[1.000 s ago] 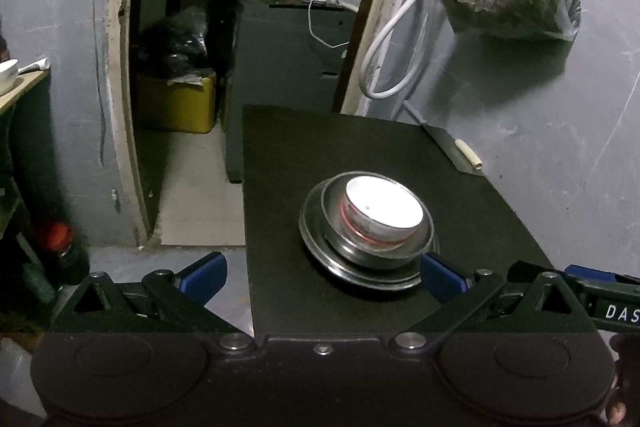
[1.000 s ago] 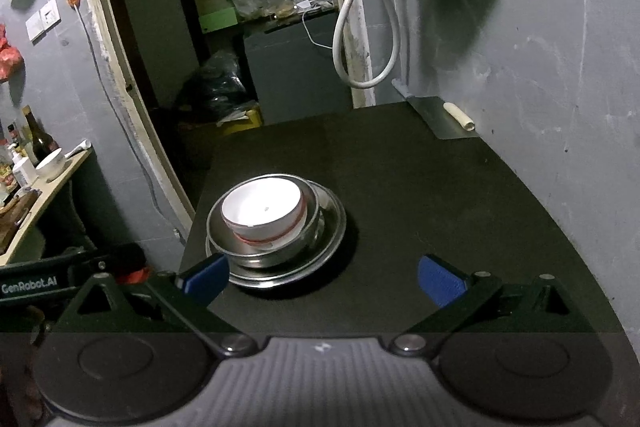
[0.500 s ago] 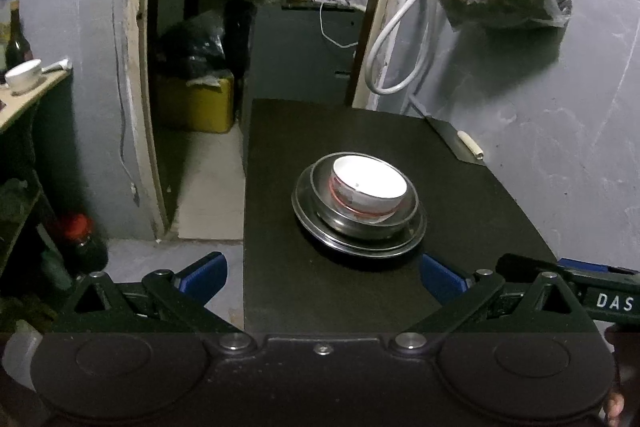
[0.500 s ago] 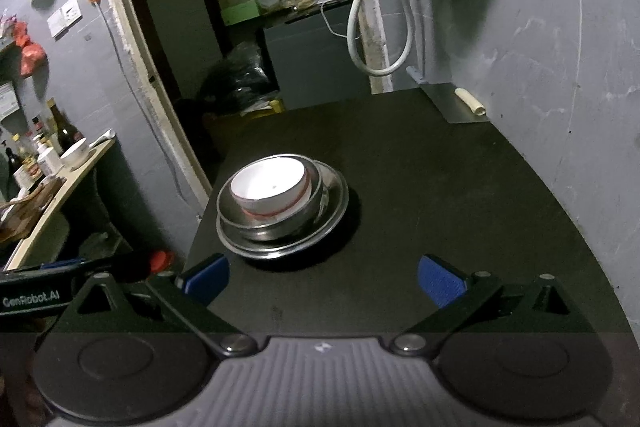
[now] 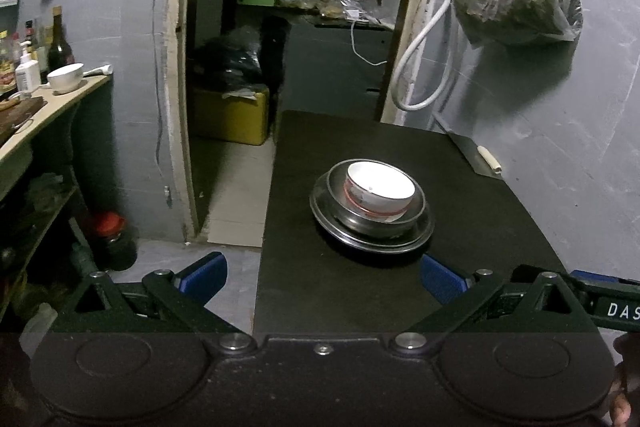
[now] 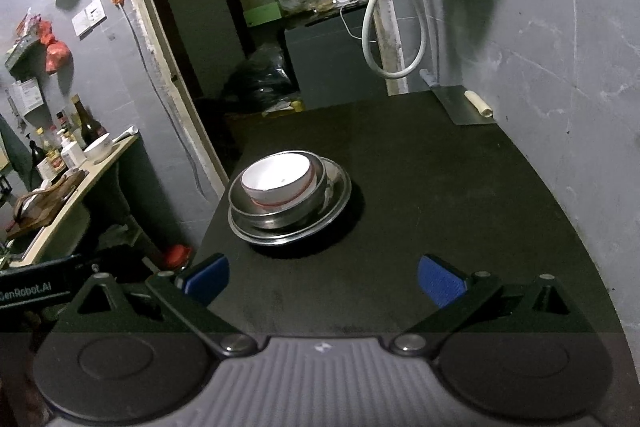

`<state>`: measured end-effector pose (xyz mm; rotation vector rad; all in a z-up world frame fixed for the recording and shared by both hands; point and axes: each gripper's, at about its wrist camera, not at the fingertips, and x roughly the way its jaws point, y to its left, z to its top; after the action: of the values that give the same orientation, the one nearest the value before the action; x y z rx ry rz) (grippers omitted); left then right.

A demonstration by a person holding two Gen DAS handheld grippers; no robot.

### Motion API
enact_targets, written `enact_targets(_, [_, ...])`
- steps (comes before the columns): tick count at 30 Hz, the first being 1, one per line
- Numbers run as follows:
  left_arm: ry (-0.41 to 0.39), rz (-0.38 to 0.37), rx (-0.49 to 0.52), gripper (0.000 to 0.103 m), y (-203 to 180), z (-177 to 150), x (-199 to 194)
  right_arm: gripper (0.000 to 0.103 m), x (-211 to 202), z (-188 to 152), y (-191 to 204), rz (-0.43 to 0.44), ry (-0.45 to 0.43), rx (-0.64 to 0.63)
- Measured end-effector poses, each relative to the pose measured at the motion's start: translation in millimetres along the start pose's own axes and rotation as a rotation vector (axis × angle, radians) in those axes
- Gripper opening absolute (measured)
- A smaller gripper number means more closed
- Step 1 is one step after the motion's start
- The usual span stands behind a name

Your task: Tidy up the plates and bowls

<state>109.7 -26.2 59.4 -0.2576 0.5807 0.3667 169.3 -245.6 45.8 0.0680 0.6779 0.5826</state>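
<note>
We've pulled both claws back: left gripper [image 5: 322, 277] and right gripper [image 6: 322, 277] hang wide and empty. Beyond them, the white bowl [image 5: 380, 190] sits nested in steel bowl [image 5: 414, 213] and steel plate [image 5: 424, 241] near the table [image 6: 460, 207] left edge. Stack looks finished.

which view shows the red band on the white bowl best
The left wrist view: the white bowl turns its near side to that camera, so the red band runs along its base. The right wrist view shows the same bowl inside the metal bowl, but only a thin red sliver at its foot.
</note>
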Motion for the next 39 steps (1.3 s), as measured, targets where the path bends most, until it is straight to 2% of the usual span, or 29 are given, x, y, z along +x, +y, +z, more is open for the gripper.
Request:
enact_targets(13, [-0.005, 0.077, -0.013, 0.102, 1.4, -13.5, -12.4, 0.103, -3.0, -10.3, -6.1, 0.034, 0.019, 0.029])
enact_targets(17, [-0.01, 0.073, -0.016, 0.102, 6.0, -12.2, -11.9, 0.103, -3.1, -10.5, -3.6, 0.026, 0.014, 0.026])
enact_targets(27, [-0.034, -0.013, 0.037, 0.102, 33.5, -10.8, -18.3, 0.103, -13.6, -17.4, 31.7, -0.048, -0.035, 0.016])
enact_targets(39, [-0.03, -0.098, 0.038, 0.102, 65.9, -21.0, -21.9, 0.103, -38.0, -37.0, 79.4, -0.155, -0.097, -0.033])
